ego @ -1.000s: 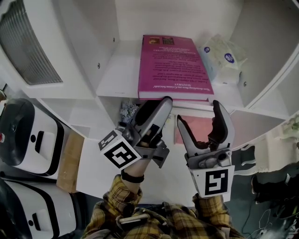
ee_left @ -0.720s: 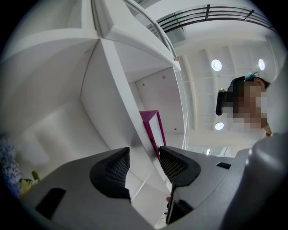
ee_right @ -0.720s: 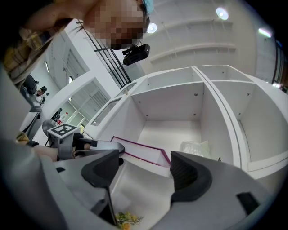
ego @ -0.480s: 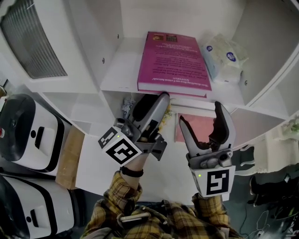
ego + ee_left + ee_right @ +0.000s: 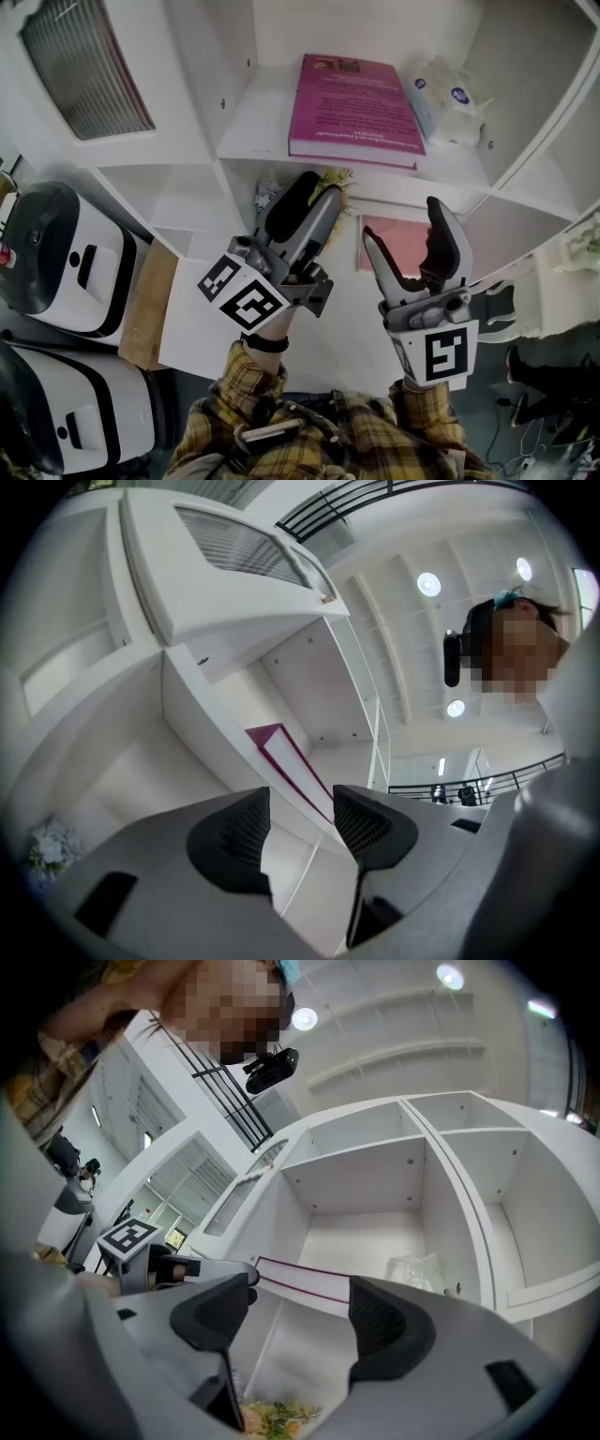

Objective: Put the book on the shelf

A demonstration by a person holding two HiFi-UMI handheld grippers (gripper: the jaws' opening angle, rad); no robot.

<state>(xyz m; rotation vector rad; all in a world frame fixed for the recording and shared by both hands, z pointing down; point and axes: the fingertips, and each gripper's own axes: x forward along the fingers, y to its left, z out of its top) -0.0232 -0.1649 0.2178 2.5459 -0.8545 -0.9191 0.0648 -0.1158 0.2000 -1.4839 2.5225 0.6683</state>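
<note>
book's on the shelf, pretty much done i think

so from where i'm sitting the magenta book is lying flat in the upper middle compartment of the white shelf, back cover up. its near edge sits right along the front lip of the board. there's a tissue pack just beside it on the right. i can't see whether the two touch.

the left hand-held gripper is released, jaws apart and nothing between them. you only see the book's edge way beyond the gap. same deal with the right hand-held gripper: spread wide, empty, aimed up at the compartments. both hang below the board's front edge, clear of the book.

my read is that the placing part is finished. at most i'd nudge the book deeper in, if anyone cares.

stuff i can't make out:
- how far the book reaches toward the back wall, the head view foreshortens it
- the compartment underneath is mostly blocked by the grippers
- i see some flowers and a pink panel down there, no clue what the pink thing is
- the white machines on the left are cut off by the frame
</note>
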